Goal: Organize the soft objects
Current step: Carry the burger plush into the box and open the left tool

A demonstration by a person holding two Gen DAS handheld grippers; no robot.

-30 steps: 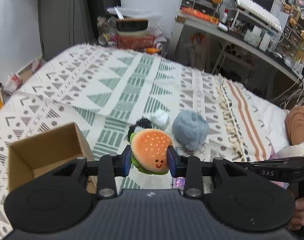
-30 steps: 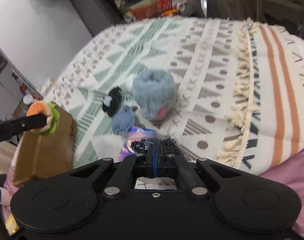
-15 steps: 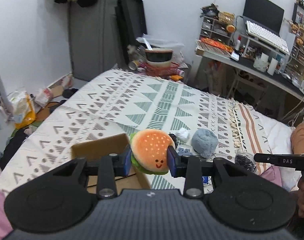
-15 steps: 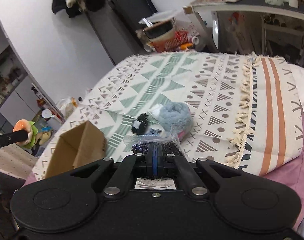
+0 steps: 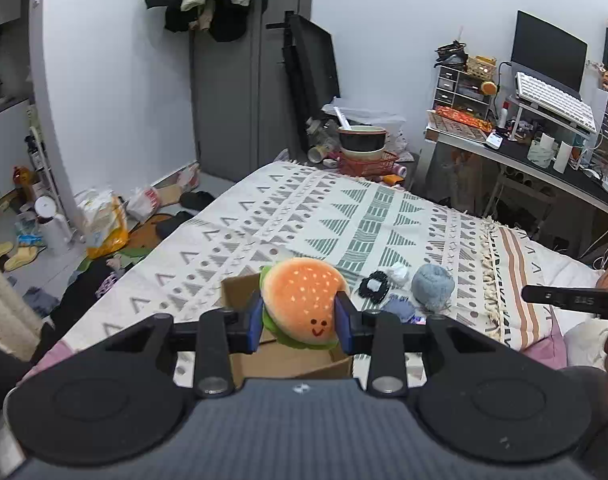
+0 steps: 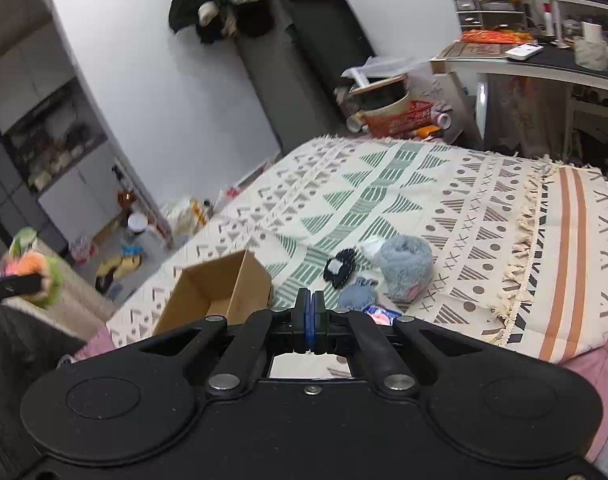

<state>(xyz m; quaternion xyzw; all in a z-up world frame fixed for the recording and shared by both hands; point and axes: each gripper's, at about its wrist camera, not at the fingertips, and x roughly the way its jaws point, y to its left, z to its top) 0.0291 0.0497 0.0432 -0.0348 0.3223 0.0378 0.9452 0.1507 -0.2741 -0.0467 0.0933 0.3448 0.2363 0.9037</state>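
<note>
At the bottom centre of the left wrist view, the left gripper [image 5: 300,322] was clamped on a burger plush [image 5: 304,306], its blue pads pressing the toy's two sides and the smiling face turned toward the camera. Just behind and below the plush sat an open cardboard box [image 5: 288,360] on the patterned blanket [image 5: 304,224]. In the right wrist view the right gripper [image 6: 311,316] sat low in the centre with its fingers pressed together and nothing visible between them. The same box [image 6: 220,292] lay left of centre there, its opening facing up and toward the left.

Further back, right of centre in the right wrist view, a small blue fabric piece [image 6: 357,292] lay just beside a fluffy grey-blue plush [image 6: 405,266], with a black scrunchie [image 6: 339,268] to its left and a white soft item [image 6: 371,246] touching the plush's upper left. At the far left edge, the burger plush appeared blurred in the other gripper.

Beyond the bed, a red basket [image 6: 399,120] with bowls stood on the floor, and a cluttered desk [image 5: 543,160] filled the upper right.
</note>
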